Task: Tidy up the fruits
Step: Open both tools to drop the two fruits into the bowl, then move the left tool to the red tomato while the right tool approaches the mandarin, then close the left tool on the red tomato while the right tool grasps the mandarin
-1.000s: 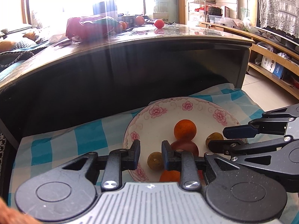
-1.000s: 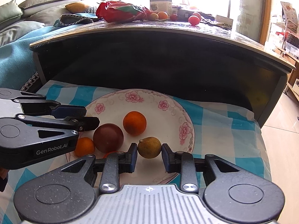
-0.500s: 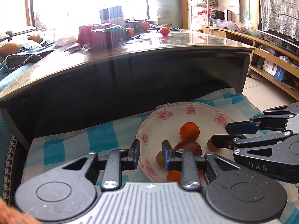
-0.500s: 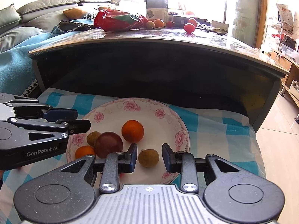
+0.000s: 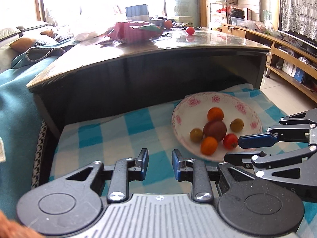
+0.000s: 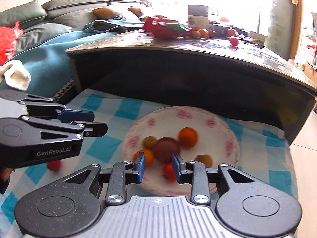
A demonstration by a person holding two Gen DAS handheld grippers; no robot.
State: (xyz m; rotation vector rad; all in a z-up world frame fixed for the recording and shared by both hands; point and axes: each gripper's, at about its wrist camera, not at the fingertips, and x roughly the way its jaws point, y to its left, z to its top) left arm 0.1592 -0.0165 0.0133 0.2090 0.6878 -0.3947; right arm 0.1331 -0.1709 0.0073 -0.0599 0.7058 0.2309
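A white plate with pink flowers (image 5: pixel 243 107) (image 6: pixel 231 136) lies on a blue checked cloth (image 5: pixel 122 127). It holds several small fruits: a dark purple one (image 5: pixel 215 130) (image 6: pixel 165 149), oranges (image 5: pixel 215 114) (image 6: pixel 187 137), brown-green ones (image 5: pixel 237 125) and a red one (image 5: pixel 230 141) (image 6: pixel 168 171). My left gripper (image 5: pixel 160 163) is open and empty over the cloth, left of the plate. My right gripper (image 6: pixel 158 167) is open and empty above the plate's near edge. A red fruit (image 6: pixel 53 165) lies on the cloth under the left gripper's body.
A dark table (image 5: pixel 138 59) overhangs the cloth behind the plate. On top are a red bag (image 5: pixel 136 31), a box (image 5: pixel 137 12) and loose fruits (image 5: pixel 189 30) (image 6: pixel 233 41). A sofa with a teal blanket (image 6: pixel 45 53) stands left, wooden shelves (image 5: pixel 287 55) right.
Both grippers have pulled back and up from the plate. The left one has swung left over the cloth. The brown-green fruit between the right fingers now lies on the plate.
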